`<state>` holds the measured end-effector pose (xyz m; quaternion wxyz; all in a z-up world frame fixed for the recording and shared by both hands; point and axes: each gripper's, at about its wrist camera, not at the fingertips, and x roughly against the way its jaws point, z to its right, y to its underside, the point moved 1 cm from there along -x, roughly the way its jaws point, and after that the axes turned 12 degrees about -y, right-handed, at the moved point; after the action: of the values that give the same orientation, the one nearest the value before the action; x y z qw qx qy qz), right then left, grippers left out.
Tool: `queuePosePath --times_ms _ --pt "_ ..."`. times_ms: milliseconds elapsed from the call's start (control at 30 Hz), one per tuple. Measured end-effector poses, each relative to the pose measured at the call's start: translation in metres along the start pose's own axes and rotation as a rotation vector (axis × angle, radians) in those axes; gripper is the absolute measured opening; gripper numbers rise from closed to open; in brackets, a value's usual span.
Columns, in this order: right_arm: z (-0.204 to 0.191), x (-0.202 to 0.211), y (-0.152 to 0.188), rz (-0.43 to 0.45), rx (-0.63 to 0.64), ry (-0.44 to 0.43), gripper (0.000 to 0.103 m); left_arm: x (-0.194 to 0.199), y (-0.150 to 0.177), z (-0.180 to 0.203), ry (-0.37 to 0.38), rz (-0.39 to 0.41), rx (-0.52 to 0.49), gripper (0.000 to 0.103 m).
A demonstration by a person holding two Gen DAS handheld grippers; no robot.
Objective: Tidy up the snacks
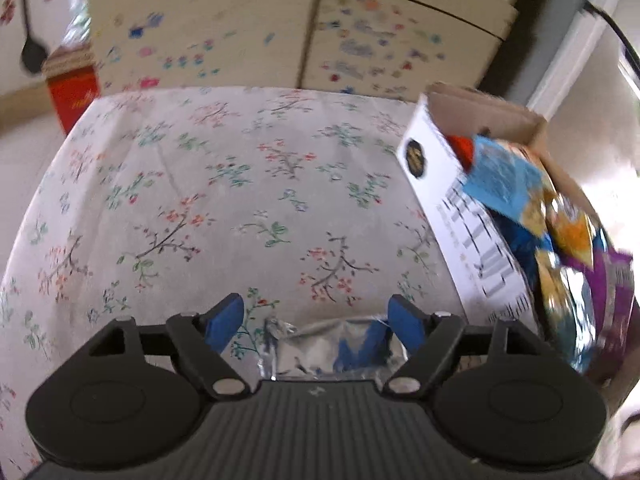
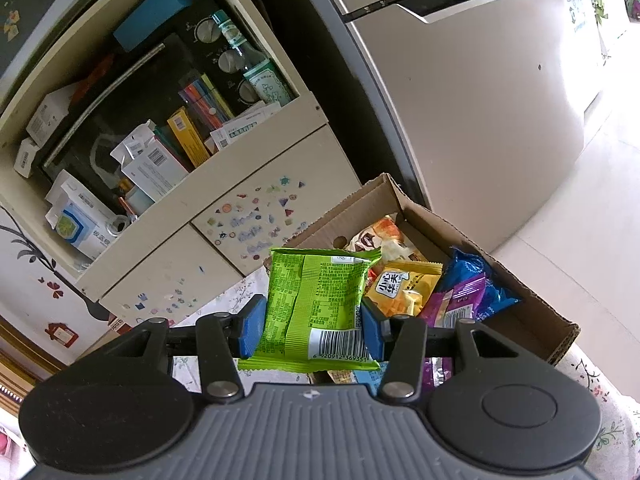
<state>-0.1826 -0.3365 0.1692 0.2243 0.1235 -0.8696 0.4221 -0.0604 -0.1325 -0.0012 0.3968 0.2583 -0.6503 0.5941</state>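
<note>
My right gripper (image 2: pixel 310 320) is shut on a green snack packet (image 2: pixel 316 304) and holds it up in front of the cardboard box (image 2: pixel 532 320). The box holds several snack packets, among them a yellow one (image 2: pixel 404 286), a blue one (image 2: pixel 476 280) and a purple one (image 2: pixel 456 300). In the left wrist view the same box (image 1: pixel 452 196) stands at the right on the floral tablecloth (image 1: pixel 240 208), with packets (image 1: pixel 556 232) sticking out. My left gripper (image 1: pixel 316 320) is open above a silver and blue packet (image 1: pixel 332 350) lying between its blue pads.
A cream cabinet (image 2: pixel 224 208) with sticker-covered doors stands behind the table, its open shelf full of boxes, books and a bottle (image 2: pixel 256 64). A fridge (image 2: pixel 480 92) stands right of it. A red box (image 1: pixel 72 96) sits beyond the table's far left corner.
</note>
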Motion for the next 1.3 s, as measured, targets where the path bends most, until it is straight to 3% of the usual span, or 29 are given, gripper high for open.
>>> queuePosePath --times_ms 233,367,567,667,767,967,1100,1300 --pt "0.003 0.003 0.003 -0.022 -0.04 -0.034 0.056 0.025 0.018 0.023 0.017 0.128 -0.371 0.081" --pt "0.002 0.006 0.002 -0.013 -0.039 -0.036 0.056 0.034 0.033 0.038 0.066 0.143 -0.694 0.082" --pt "0.0 -0.001 0.004 -0.026 -0.036 -0.02 0.057 0.023 0.037 0.04 0.09 0.156 -0.886 0.082" --pt "-0.002 -0.008 0.006 -0.042 -0.032 -0.015 0.057 0.009 0.032 0.038 0.113 0.147 -0.883 0.085" --pt "-0.003 -0.015 0.008 -0.062 -0.039 -0.016 0.057 0.002 0.026 0.032 0.186 0.134 -0.828 0.085" --pt "-0.001 -0.024 0.011 -0.094 -0.073 -0.02 0.057 -0.003 0.023 0.03 0.294 0.068 -0.745 0.061" --pt "0.001 -0.025 0.011 -0.098 -0.093 -0.023 0.057 -0.001 0.026 0.03 0.284 0.075 -0.711 0.06" --pt "0.013 -0.022 0.009 -0.085 -0.146 -0.013 0.056 0.006 0.02 0.028 0.27 0.074 -0.582 0.06"
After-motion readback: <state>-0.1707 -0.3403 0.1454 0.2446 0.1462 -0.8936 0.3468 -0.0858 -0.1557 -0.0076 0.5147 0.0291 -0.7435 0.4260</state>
